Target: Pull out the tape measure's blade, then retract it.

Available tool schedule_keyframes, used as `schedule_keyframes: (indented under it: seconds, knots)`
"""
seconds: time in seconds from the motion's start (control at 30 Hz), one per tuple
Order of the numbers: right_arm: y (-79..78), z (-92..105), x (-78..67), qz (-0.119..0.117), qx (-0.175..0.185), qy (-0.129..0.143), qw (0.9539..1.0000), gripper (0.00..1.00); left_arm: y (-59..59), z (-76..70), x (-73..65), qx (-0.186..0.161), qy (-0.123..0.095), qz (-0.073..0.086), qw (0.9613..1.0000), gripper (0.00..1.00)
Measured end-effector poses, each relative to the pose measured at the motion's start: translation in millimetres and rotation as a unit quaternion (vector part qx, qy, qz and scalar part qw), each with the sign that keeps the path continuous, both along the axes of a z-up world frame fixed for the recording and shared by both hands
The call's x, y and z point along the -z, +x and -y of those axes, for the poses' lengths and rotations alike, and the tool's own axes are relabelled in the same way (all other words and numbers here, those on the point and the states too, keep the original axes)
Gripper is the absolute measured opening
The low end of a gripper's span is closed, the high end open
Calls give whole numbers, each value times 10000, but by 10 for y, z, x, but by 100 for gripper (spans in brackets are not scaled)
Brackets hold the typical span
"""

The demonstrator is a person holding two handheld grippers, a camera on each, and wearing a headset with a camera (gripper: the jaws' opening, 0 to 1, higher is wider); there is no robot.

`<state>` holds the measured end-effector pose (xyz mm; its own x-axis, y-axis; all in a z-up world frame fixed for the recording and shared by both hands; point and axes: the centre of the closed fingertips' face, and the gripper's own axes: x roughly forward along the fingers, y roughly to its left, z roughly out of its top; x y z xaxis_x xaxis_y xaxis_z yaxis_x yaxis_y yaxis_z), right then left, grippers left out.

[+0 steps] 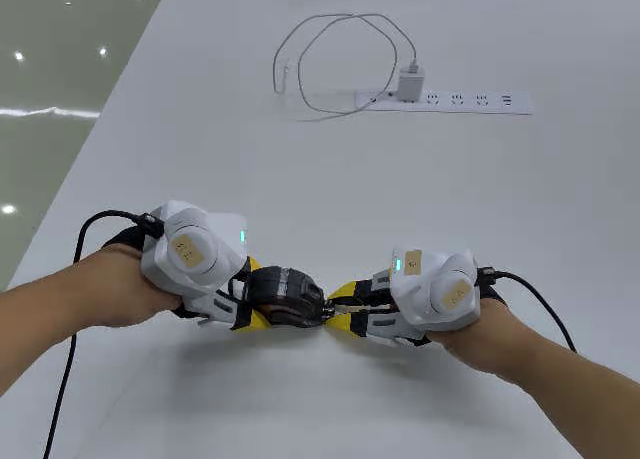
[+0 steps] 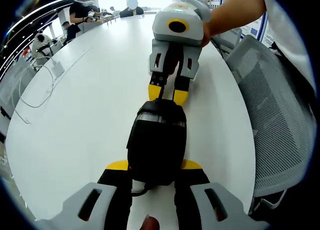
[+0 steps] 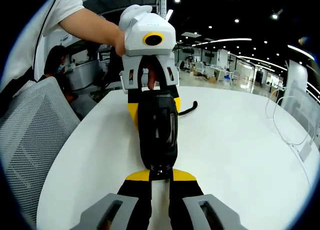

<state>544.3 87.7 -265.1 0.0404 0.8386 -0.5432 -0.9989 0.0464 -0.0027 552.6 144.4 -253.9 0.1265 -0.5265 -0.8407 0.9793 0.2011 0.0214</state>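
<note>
Our left gripper (image 1: 255, 294) clamps the one tape measure (image 1: 287, 296), lower centre of the head view; our right gripper (image 1: 340, 307) pinches its blade tip (image 3: 160, 171). We count one power strip (image 1: 445, 101), one charger (image 1: 411, 82) and one cable (image 1: 287, 76) upper right on the bench (image 1: 200, 129).

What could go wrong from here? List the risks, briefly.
1. The right gripper seems to pinch only the small hook at the front of the tape measure; it may slip off as the pull starts.
2. The left gripper clamps the case by its rear part, so it could twist in the jaws.
3. Letting the hook go after a long pull could make it whip back hard.
</note>
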Motion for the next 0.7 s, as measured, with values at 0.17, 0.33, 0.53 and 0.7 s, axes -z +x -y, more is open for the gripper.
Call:
schedule_keyframes:
  seconds: [0.17, 0.33, 0.53, 0.7]
  knots:
    - [7, 8, 0, -2, 23, -7, 10000, 8, -4, -1, 1, 3, 8, -15, 10000, 27]
    - [4, 23, -3, 1, 15, 1, 10000, 8, -4, 3, -1, -4, 7, -17, 10000, 27]
    - [0, 52, -4, -5, -9, -21, 10000, 7, -1, -2, 2, 10, 20, -17, 10000, 27]
    - [9, 90, -9, 4, -2, -43, 10000, 7, -1, -5, 1, 1, 10, -24, 10000, 27]
